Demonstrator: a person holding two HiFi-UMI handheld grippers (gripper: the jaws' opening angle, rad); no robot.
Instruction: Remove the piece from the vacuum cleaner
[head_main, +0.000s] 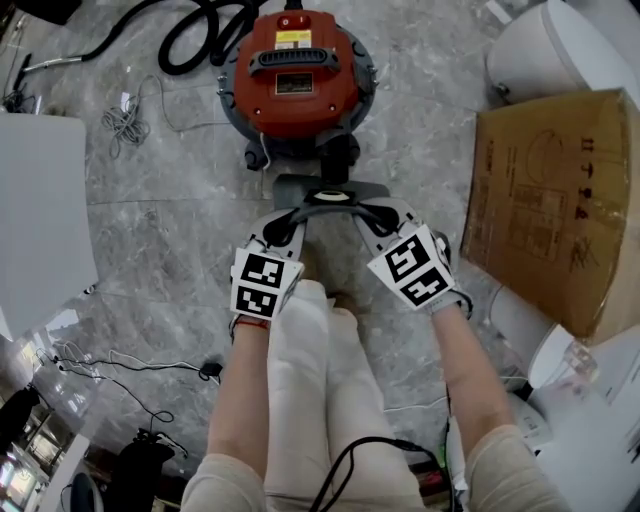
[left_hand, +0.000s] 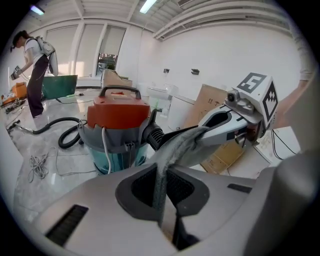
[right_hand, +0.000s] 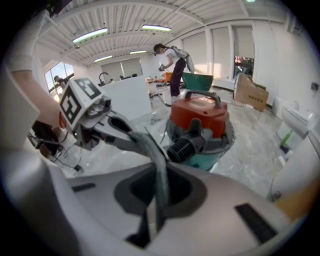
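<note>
Under me lies a grey marbled floor (head_main: 160, 220), a cardboard box (head_main: 555, 200) at my right, a white panel (head_main: 40, 210) at my left. White walls (left_hand: 225, 55), tall bright windows (right_hand: 222, 45) and strip lights (right_hand: 90, 36) overhead surround me

Cardboard box (head_main: 555, 195) — printed symbols, unreadable; vacuum cleaner (head_main: 296, 100) labels — too small.
</note>
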